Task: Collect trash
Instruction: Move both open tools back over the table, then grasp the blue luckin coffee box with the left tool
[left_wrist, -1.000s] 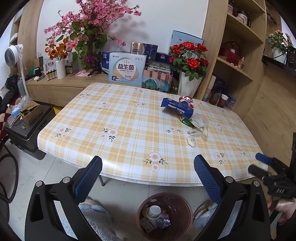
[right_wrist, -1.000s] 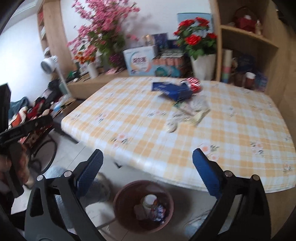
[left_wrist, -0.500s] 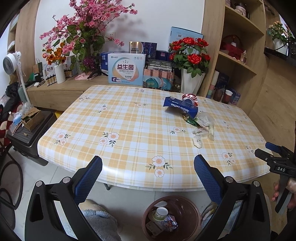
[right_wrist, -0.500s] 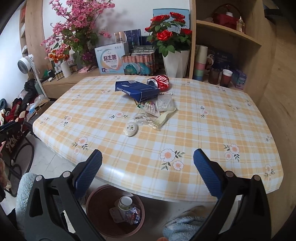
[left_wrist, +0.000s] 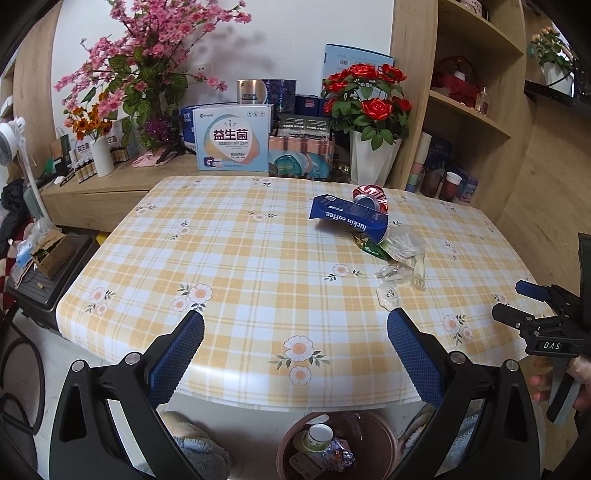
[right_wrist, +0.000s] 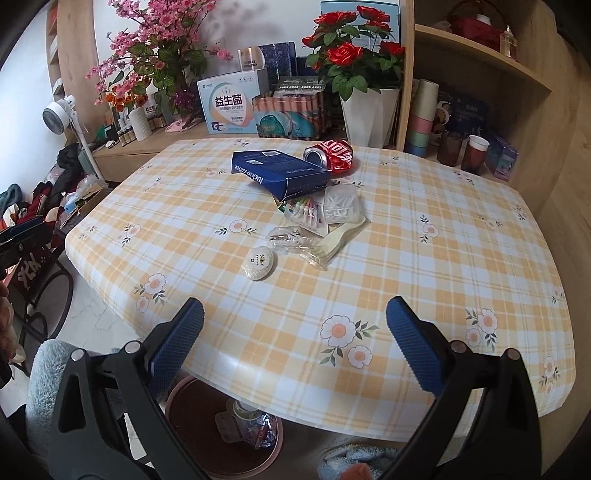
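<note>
I had both grippers hanging over the near edge of the table, its rounded top covered in a glossy yellow plaid cloth printed with daisies. The left gripper had its jaws wide with nothing between the ribbed blue pads, and the right gripper stood just as wide and empty. The trash lay toward the far right part of the tabletop: a flat blue coffee box resting partly on a crushed red can, then crinkled clear wrappers and a small white oval packet nearest me. Compared with half a second before, my right view had moved in closer over the edge, so the packet sat larger. Below the table's rim stood a round brown bin holding a paper cup and foil scraps. Beyond the far edge, a pot of red roses and boxes crowded the sideboard.
</note>
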